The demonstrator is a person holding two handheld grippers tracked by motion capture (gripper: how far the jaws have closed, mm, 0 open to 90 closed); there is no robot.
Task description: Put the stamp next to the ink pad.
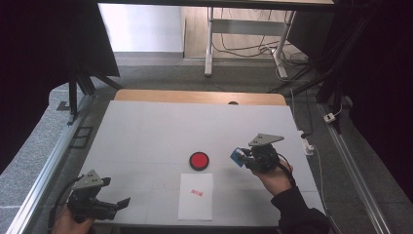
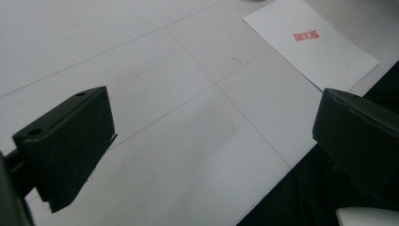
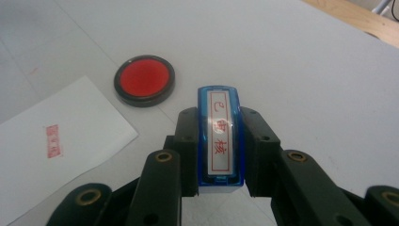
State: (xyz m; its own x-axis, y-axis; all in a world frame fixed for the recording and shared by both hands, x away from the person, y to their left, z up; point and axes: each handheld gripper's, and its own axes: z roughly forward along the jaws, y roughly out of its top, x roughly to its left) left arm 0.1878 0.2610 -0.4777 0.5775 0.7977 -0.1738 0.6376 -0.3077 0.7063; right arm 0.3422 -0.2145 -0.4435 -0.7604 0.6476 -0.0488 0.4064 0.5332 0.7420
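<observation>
My right gripper (image 3: 219, 141) is shut on a blue stamp (image 3: 219, 136) whose white label carries red characters. In the high view that gripper (image 1: 242, 157) hovers right of a round red ink pad (image 1: 199, 160) in a black rim, with the stamp (image 1: 237, 156) pointing left. The ink pad (image 3: 144, 80) lies ahead and left of the stamp. A white sheet of paper (image 1: 196, 196) with a small red stamped mark (image 1: 197, 192) lies just in front of the pad. My left gripper (image 1: 122, 203) rests open at the table's near left corner, its jaws wide apart over bare table (image 2: 188, 141).
The white table top (image 1: 160, 131) has a wooden strip along its far edge (image 1: 199, 96). A metal rail (image 1: 44, 170) runs along the left side. Cables and desk legs (image 1: 209, 44) stand on the floor beyond. The paper (image 2: 310, 44) lies toward the front edge.
</observation>
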